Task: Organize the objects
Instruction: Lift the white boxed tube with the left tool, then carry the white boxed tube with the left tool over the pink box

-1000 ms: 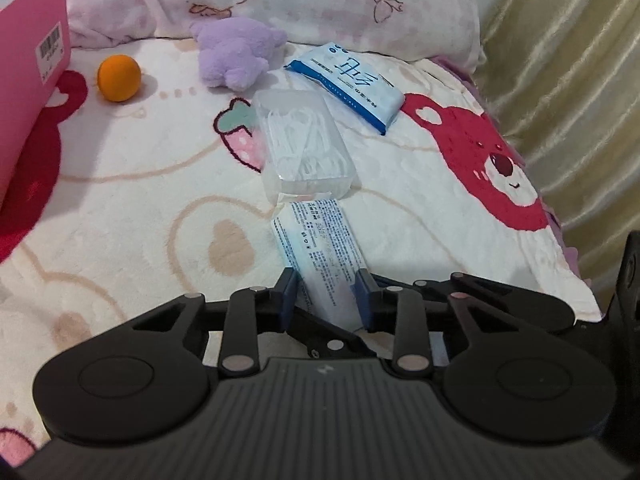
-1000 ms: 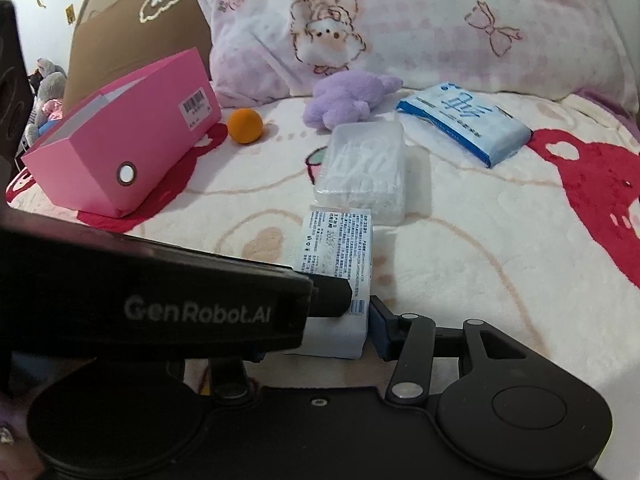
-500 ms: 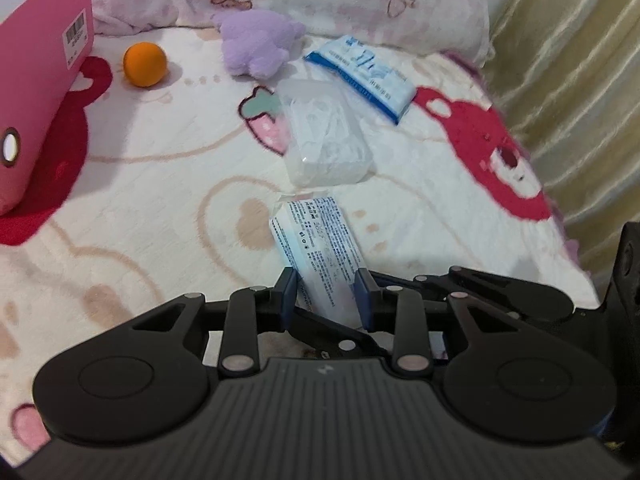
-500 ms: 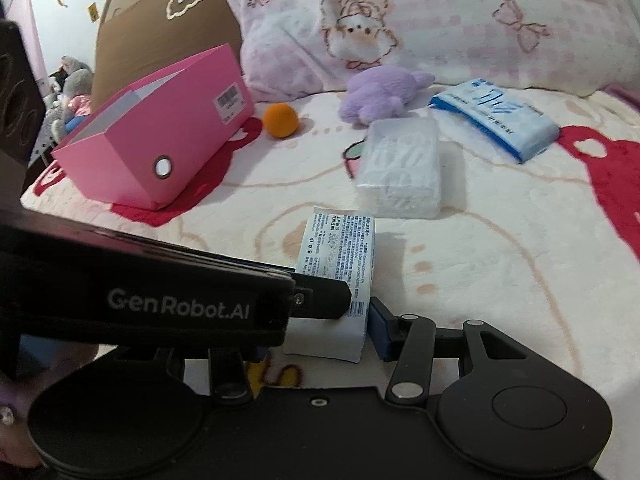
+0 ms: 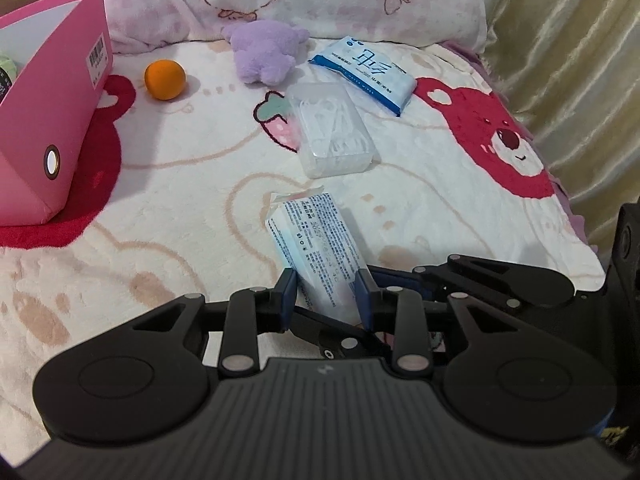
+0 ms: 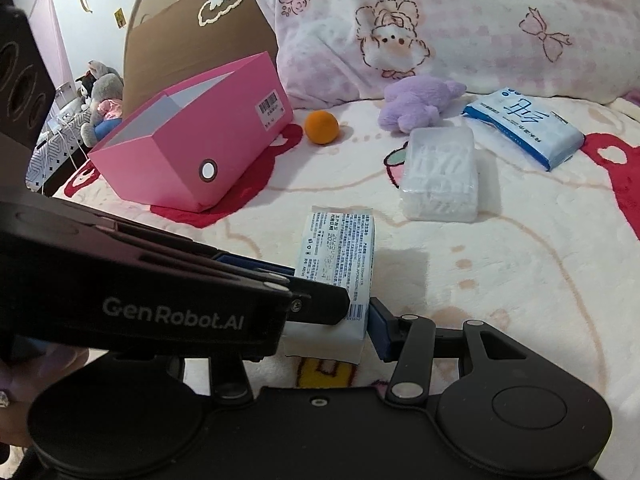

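My left gripper [image 5: 326,298] is shut on a white tissue pack with blue print [image 5: 314,240] and holds it above the blanket; the pack also shows in the right wrist view [image 6: 338,256]. The left gripper's body crosses the right wrist view [image 6: 172,312]. Of my right gripper only the right fingertip [image 6: 378,330] shows, beside the pack; its left finger is hidden. A pink open box [image 5: 44,120] stands at left, also seen in the right wrist view [image 6: 200,148].
On the blanket lie an orange [image 5: 165,79], a purple plush toy [image 5: 266,52], a clear plastic box of white picks [image 5: 334,134] and a blue-white tissue pack [image 5: 366,74]. A pillow [image 5: 288,0] lies behind, a curtain [image 5: 568,60] hangs right.
The left gripper has lifted the tissue pack off the blanket and drawn back and leftward; the pink box has come further into both views.
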Motion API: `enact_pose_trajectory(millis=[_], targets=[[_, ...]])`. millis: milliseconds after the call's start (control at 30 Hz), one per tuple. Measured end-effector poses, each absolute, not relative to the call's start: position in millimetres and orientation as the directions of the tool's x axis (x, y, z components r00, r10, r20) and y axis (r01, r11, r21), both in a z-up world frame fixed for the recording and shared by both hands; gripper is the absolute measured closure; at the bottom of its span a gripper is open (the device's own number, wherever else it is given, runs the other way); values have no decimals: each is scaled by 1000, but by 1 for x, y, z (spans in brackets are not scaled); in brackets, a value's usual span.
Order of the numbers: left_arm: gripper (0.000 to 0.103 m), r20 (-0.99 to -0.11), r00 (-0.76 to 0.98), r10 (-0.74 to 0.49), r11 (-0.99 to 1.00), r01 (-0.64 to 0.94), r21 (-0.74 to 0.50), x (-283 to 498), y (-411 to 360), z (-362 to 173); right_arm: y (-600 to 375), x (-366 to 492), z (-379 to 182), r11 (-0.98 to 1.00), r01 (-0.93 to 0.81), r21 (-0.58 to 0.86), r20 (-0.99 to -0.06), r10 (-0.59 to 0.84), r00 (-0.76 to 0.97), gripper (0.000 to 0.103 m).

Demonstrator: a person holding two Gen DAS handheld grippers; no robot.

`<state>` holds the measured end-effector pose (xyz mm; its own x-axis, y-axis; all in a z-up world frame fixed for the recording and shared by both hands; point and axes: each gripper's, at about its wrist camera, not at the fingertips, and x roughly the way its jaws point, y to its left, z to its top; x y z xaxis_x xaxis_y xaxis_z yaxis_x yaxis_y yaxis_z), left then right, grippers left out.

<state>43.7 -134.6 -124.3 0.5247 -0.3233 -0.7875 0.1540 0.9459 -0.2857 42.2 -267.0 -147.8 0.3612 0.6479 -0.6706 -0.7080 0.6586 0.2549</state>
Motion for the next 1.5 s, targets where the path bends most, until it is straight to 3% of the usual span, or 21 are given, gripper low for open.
enact_pose_trajectory(millis=[200,400,767,1200,1500], targets=[[73,-793,492,-360,931,140,-337,40,-126,-122,-268,38,-144,647,-705,292,-678,660,324,40],[73,-790,471,-392,911,81,-404,36,-112,-123,-263,30,-141,634,-716,293,-689,659,302,40],[73,-774,505,-382,919,120,-375,21,-104,-111,-253,5,-132,659,-732,173,-691,611,387,53],[73,-747,512,-423,904,178,-390,4,-74,-80,-235,-18,-98,687,-707,171,-673,605,425,54],[73,-782,505,-366,931,197,-309,2,-52,-56,-203,-31,-80,714,-675,187,-685,588,431,55]])
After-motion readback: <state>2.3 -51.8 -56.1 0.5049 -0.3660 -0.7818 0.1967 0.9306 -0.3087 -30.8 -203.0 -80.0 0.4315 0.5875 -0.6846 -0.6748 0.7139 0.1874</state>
